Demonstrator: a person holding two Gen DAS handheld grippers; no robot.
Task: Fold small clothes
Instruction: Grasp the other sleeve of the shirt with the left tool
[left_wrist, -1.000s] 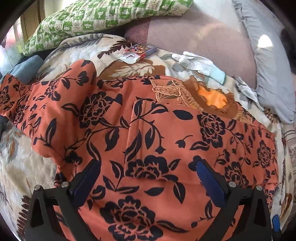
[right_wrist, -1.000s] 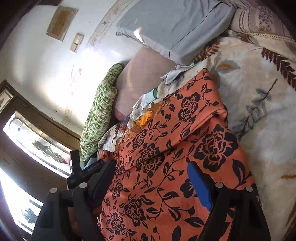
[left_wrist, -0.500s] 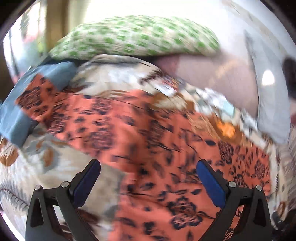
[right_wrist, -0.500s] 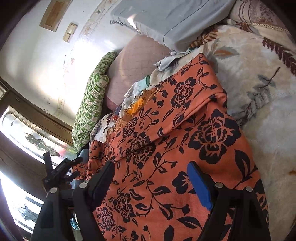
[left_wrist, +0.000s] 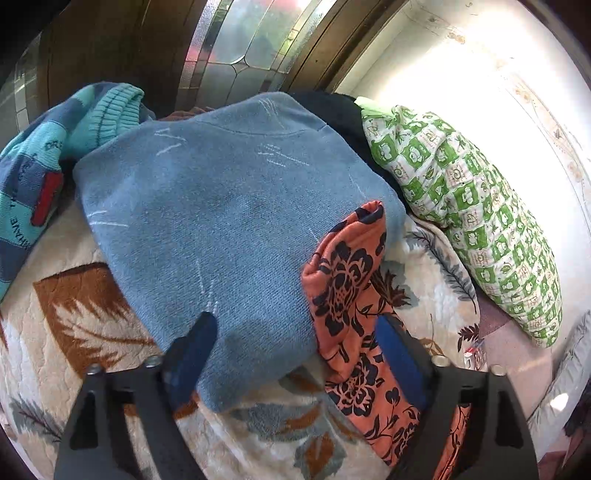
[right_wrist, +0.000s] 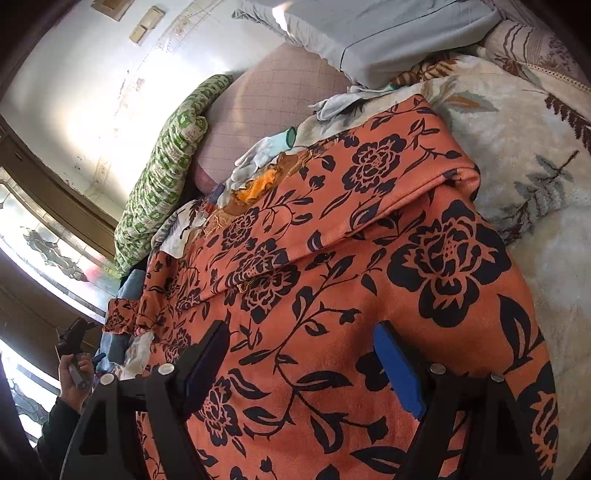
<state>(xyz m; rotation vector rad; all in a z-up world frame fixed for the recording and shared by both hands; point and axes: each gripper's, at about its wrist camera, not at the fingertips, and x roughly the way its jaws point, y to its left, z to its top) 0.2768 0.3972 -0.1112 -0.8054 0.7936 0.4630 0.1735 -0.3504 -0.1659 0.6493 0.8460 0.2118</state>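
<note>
Orange floral garment (right_wrist: 369, 280) lay spread over the patterned bedspread (right_wrist: 524, 147), one side already turned in, its sleeve end (left_wrist: 347, 258) draped onto a blue sweater (left_wrist: 221, 221) near the green checked pillow (left_wrist: 469, 206). It looked light, limp and a little slippery, so I judged it best taken by a hem or the cuff, pinching a small fold of cloth. Left tongs (left_wrist: 295, 350) had just been closing yet stood apart, straddling the sweater's corner and the sleeve, pressing neither. Right tongs (right_wrist: 299, 362) hovered wide over the garment's body, holding nothing. On the teal knit (left_wrist: 33, 177) beside the sweater, letters read roughly "HAVE"; the rest was too distorted to read.
</note>
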